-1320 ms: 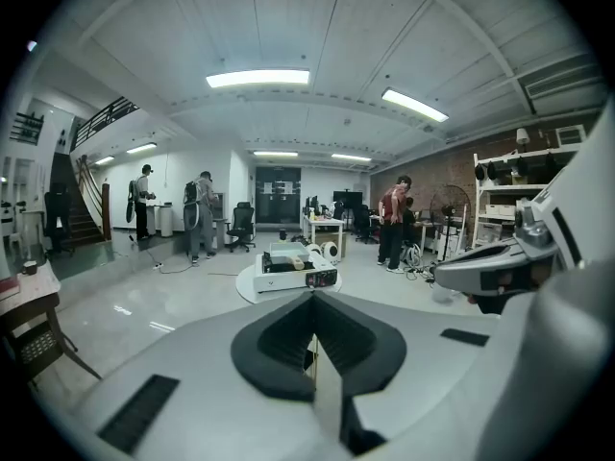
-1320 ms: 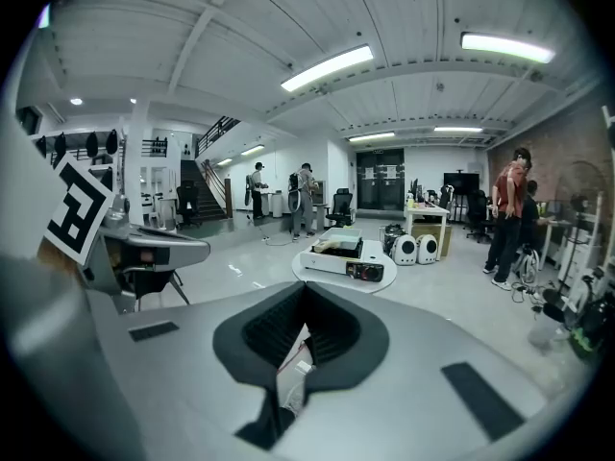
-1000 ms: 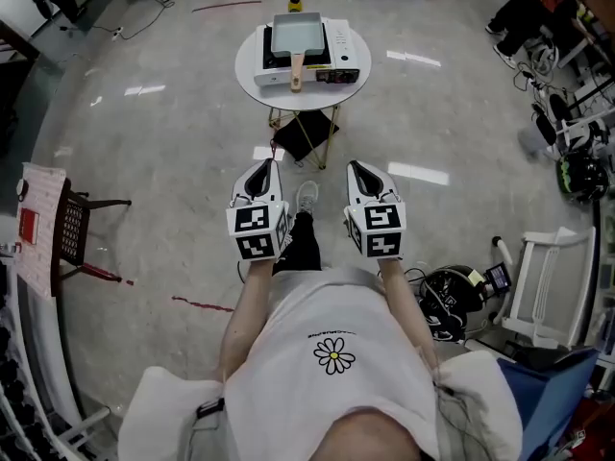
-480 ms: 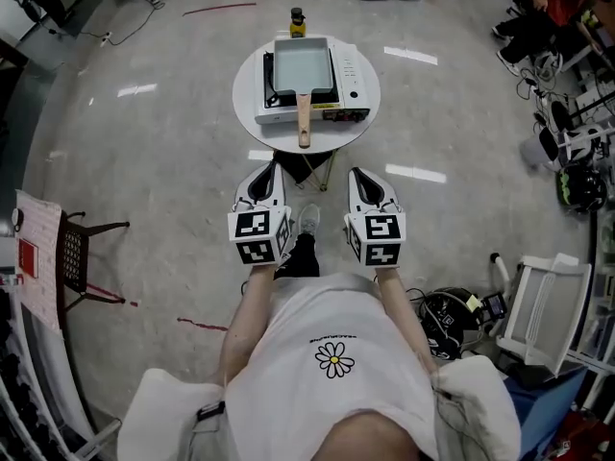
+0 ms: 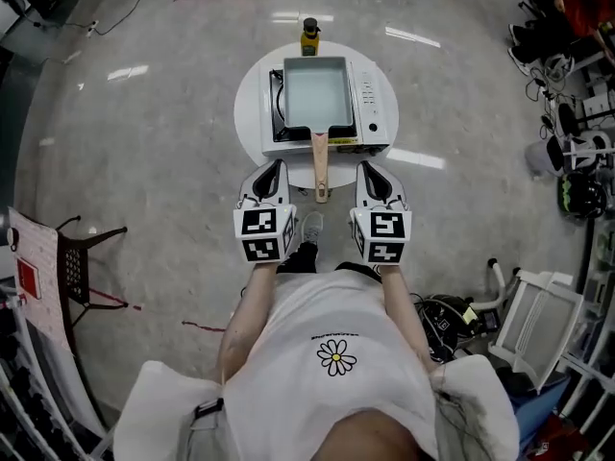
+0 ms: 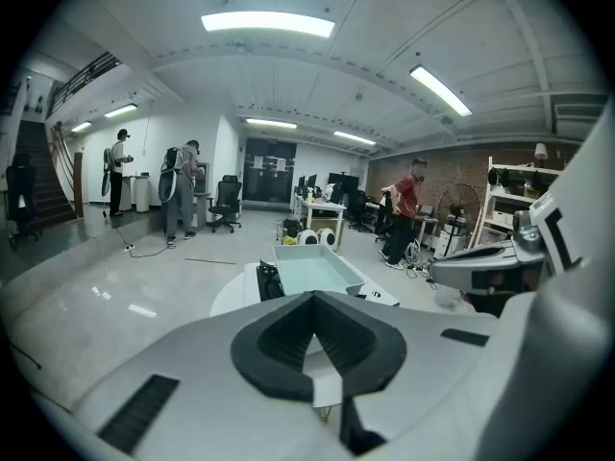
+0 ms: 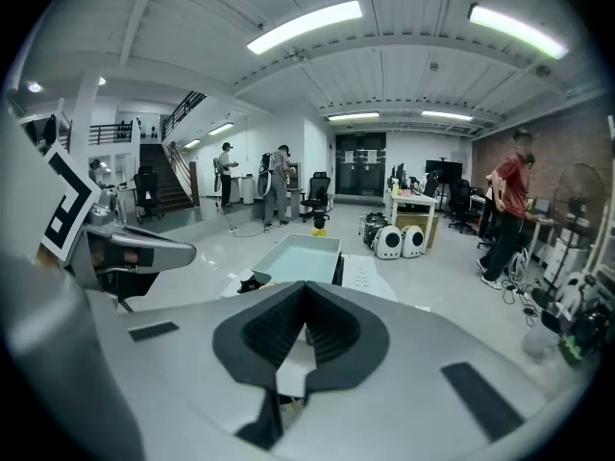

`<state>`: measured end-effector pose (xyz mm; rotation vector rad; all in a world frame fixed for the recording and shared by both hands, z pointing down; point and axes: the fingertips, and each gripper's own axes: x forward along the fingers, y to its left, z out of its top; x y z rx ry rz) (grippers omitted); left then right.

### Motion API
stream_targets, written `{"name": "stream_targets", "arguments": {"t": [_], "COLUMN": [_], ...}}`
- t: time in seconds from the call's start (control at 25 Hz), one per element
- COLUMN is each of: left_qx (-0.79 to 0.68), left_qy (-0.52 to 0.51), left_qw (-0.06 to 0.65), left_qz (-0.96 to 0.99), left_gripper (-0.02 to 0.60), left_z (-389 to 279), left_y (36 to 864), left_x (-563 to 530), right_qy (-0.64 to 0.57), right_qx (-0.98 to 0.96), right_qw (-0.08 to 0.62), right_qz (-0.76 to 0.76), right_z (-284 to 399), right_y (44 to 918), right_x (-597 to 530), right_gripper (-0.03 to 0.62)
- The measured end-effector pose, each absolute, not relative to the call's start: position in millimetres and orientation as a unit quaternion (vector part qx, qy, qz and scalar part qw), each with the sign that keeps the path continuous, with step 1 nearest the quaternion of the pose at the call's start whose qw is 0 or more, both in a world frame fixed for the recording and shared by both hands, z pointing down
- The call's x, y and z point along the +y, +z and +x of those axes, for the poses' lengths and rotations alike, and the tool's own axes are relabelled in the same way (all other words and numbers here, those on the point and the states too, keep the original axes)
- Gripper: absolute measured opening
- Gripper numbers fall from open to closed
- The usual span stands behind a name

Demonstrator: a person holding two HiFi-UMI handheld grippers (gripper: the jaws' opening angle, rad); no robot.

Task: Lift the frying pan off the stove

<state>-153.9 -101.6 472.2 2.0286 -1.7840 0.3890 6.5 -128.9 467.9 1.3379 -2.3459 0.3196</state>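
Observation:
A rectangular frying pan (image 5: 317,92) with a pale inside sits on a white portable stove (image 5: 368,104) on a round white table (image 5: 252,104). Its wooden handle (image 5: 319,166) points toward me and ends between my two grippers. The left gripper (image 5: 272,167) is shut and empty, just left of the handle's tip. The right gripper (image 5: 368,168) is shut and empty, just right of it. In the left gripper view the pan (image 6: 312,267) lies beyond the shut gripper (image 6: 312,298). In the right gripper view the pan (image 7: 298,257) lies past the shut gripper (image 7: 306,286).
A yellow-capped bottle (image 5: 308,36) stands at the table's far edge. A dark chair (image 5: 82,248) is at the left, a white frame (image 5: 538,315) and black gear (image 5: 447,320) at the right. People (image 6: 183,185) stand far off by desks.
The table, stove and pan have come much closer in the head view. The pan's handle now reaches between the two grippers, which stay shut and side by side.

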Motion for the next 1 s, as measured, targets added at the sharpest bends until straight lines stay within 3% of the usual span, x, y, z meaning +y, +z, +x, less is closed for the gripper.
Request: {"name": "stream_targets", "arguments": {"t": [1.0], "left_qx": [-0.677], "left_qy": [0.134], "left_qw": [0.194], "left_qz": [0.697], "left_gripper": [-0.002], "left_z": [-155], "left_y": [468], "left_x": [-132], "right_qy": [0.088], "right_qx": [-0.861], "right_qw": [0.213], "right_qz": [0.454], "right_z": [10], "right_y": [466], "right_x": [-178], "right_gripper": [0.003]}}
